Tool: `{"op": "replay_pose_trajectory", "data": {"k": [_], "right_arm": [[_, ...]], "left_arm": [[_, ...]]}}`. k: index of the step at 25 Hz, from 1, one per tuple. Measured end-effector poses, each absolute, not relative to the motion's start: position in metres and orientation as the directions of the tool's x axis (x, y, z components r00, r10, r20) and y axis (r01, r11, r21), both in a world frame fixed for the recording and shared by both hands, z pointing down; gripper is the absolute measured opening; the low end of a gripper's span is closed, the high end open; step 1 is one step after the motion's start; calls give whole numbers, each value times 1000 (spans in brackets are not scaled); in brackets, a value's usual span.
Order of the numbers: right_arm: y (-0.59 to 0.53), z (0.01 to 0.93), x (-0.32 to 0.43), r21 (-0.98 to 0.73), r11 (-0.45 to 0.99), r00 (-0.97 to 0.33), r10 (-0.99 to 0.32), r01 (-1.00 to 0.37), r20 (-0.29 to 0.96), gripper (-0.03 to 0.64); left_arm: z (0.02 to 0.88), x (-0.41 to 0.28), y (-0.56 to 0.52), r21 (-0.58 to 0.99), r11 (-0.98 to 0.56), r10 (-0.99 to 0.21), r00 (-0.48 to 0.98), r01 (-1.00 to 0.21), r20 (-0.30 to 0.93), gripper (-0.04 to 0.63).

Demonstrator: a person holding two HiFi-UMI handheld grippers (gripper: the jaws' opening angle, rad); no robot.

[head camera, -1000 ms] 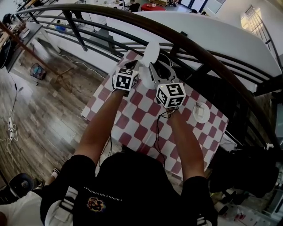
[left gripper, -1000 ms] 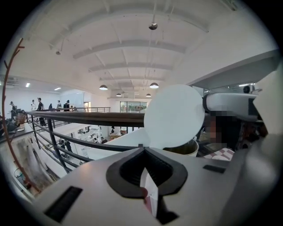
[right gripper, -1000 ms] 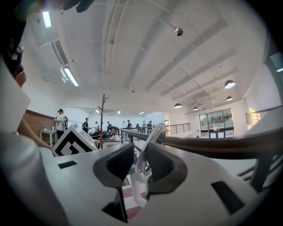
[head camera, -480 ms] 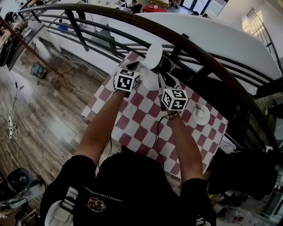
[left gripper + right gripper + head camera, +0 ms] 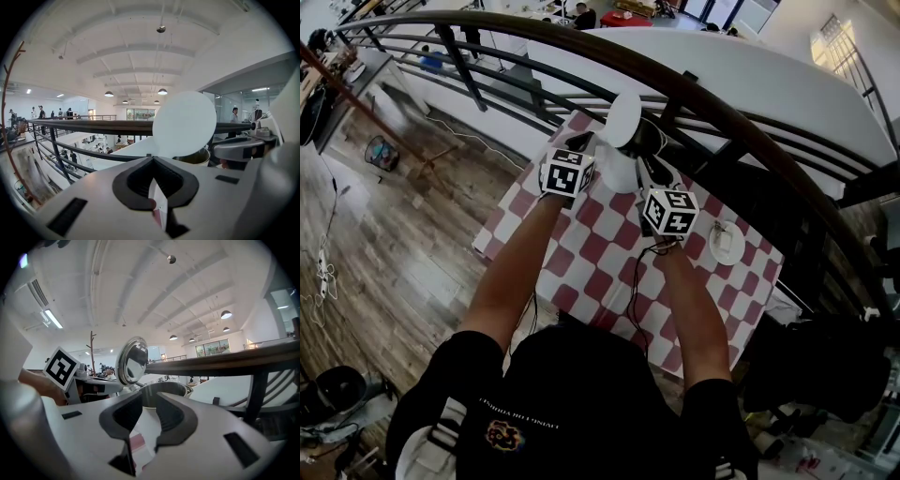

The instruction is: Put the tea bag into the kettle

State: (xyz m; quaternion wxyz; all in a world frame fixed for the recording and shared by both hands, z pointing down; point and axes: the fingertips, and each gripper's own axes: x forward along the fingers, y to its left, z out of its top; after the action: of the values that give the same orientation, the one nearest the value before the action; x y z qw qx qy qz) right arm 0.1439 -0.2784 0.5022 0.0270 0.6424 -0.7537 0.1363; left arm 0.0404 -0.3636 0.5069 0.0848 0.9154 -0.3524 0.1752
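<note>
The kettle (image 5: 628,150) stands at the table's far edge with its round white lid (image 5: 623,117) flipped up. The right gripper view looks into its open steel mouth (image 5: 161,392), just beyond the jaws, with the lid's shiny underside (image 5: 132,361) to the left. My right gripper (image 5: 149,401) is shut on a white and pink tea bag (image 5: 140,441). My left gripper (image 5: 152,159), left of the kettle rim (image 5: 194,157), pinches a thin white and pink paper piece (image 5: 159,208). The lid (image 5: 184,124) rises straight ahead of it. Both marker cubes (image 5: 567,172) (image 5: 668,211) show in the head view.
The red and white checkered cloth (image 5: 591,262) covers the small table. A small white plate (image 5: 727,242) sits at its right. A dark curved railing (image 5: 722,112) runs just behind the kettle, and wooden floor (image 5: 384,234) lies left of the table.
My right gripper has moved forward, closer to the kettle, then stayed put over the last half second. The left gripper has hardly shifted.
</note>
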Motion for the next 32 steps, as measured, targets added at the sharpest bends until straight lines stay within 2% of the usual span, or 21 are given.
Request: {"op": "replay_pose_trajectory", "data": {"k": [32], "right_arm": [[-277, 509, 150, -184, 123, -165, -958, -975, 235, 97]], "left_arm": [[507, 39, -363, 33, -732, -624, 689, -681, 369, -2]]}}
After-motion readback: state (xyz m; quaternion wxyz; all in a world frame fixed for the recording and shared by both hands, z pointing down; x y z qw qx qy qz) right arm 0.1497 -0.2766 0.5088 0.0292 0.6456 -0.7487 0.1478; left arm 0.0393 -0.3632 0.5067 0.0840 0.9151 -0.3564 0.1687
